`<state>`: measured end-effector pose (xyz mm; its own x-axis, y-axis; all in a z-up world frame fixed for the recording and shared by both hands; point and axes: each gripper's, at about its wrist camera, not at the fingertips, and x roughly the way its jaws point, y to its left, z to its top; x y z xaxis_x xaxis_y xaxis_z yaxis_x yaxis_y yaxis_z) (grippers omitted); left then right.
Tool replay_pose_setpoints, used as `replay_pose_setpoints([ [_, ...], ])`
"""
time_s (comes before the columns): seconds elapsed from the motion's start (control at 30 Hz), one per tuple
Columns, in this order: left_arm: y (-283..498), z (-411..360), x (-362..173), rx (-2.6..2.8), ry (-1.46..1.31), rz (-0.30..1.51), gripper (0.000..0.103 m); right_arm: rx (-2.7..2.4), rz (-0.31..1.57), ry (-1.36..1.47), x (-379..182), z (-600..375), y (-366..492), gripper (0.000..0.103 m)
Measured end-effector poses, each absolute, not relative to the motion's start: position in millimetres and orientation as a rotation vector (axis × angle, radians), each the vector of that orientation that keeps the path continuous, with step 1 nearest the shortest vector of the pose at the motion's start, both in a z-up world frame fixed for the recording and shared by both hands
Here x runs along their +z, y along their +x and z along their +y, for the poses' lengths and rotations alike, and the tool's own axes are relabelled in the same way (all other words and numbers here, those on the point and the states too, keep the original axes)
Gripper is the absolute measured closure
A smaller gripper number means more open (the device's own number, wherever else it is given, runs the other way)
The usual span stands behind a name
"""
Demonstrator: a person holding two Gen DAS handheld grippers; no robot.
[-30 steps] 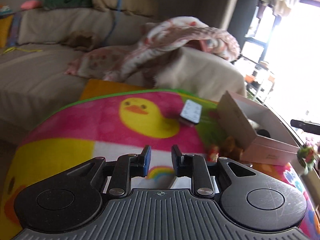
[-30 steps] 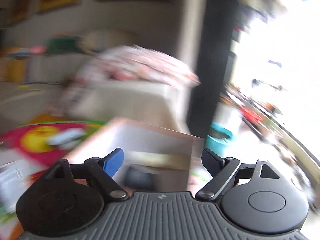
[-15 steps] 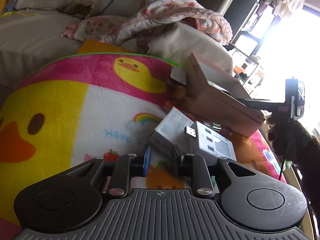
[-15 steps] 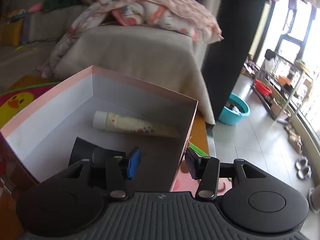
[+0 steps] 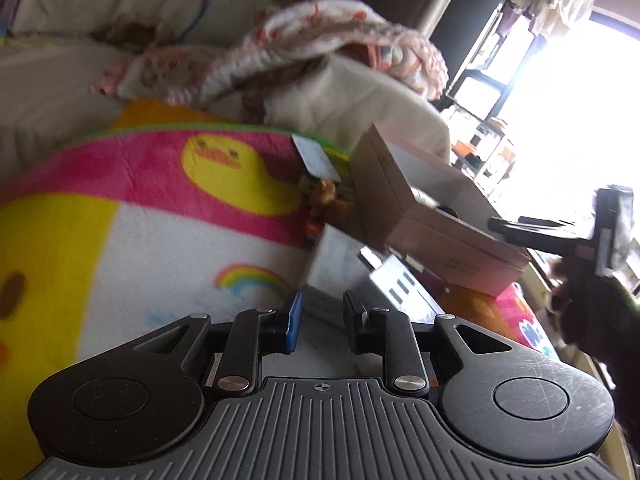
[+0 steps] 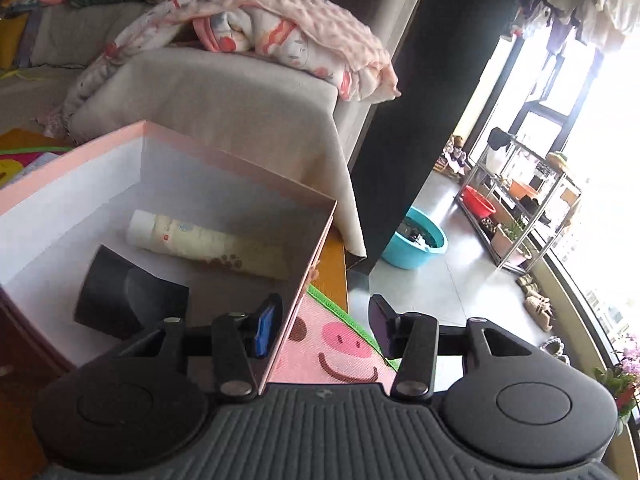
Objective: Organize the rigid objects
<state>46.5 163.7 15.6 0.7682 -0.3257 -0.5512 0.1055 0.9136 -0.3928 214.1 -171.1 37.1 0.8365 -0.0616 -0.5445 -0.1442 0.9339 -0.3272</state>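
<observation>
A bright fleece blanket [image 5: 168,240] printed with yellow ducks and a rainbow covers the table, and the things sit toward its right side. Going left to right in the left wrist view: the left gripper [image 5: 320,320] hangs low over the blanket near the front edge, its jaws nearly closed with only a narrow gap and nothing held between them. Just beyond its tips lies a flat grey-white box [image 5: 340,264], with a second white box with dark markings [image 5: 404,288] overlapping it on the right; blur hides their details. Farther back, a small white card-like item [image 5: 316,158] and a small brown toy [image 5: 326,196] lie beside the left wall of a pink cardboard box [image 5: 452,240], which stands open near the right edge of the table. To the right of it, a dark-gloved hand carries the right gripper [image 5: 520,232], reaching toward the box from the right. In the right wrist view, the pink box holds a cream tube [image 6: 208,246] lying on its side along the back, and a black object [image 6: 120,292] in front of it at the left. The right gripper's jaws straddle the box's right wall, partly apart and opening; the blue-padded finger [image 6: 266,330] is inside and the other outside over a pink pig print, gripping nothing.
</observation>
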Motion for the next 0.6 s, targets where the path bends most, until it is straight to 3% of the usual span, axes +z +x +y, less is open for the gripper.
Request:
replay_pose_setpoints([
  [0.07, 35, 170, 24, -0.196, -0.31, 0.624, 0.078, 0.108, 0.527, -0.316, 52, -168, 185, 0.017],
  [0.13, 27, 178, 29, -0.167, -0.284, 0.613, 0.078, 0.209, 0.476, -0.25, 64, -161, 151, 0.008],
  [0.4, 6, 180, 32, -0.168, -0.24, 0.645, 0.078, 0.735, 0.596, -0.156, 50, -70, 79, 0.005],
  [0.43, 4, 176, 33, -0.188, -0.227, 0.652, 0.078, 0.745, 0.6, -0.18, 44, -58, 76, 0.006],
  [0.5, -2, 168, 32, -0.23, -0.187, 0.67, 0.078, 0.736, 0.613, -0.24, 31, -39, 83, 0.018],
  [0.53, -4, 162, 31, -0.249, -0.16, 0.68, 0.078, 0.732, 0.639, -0.263, 27, -36, 87, 0.041],
  [0.57, -6, 157, 31, -0.264, -0.13, 0.687, 0.078, 0.736, 0.679, -0.275, 23, -36, 90, 0.054],
  [0.6, -9, 151, 29, -0.276, -0.095, 0.69, 0.078, 0.74, 0.703, -0.26, 22, -43, 91, 0.055],
])
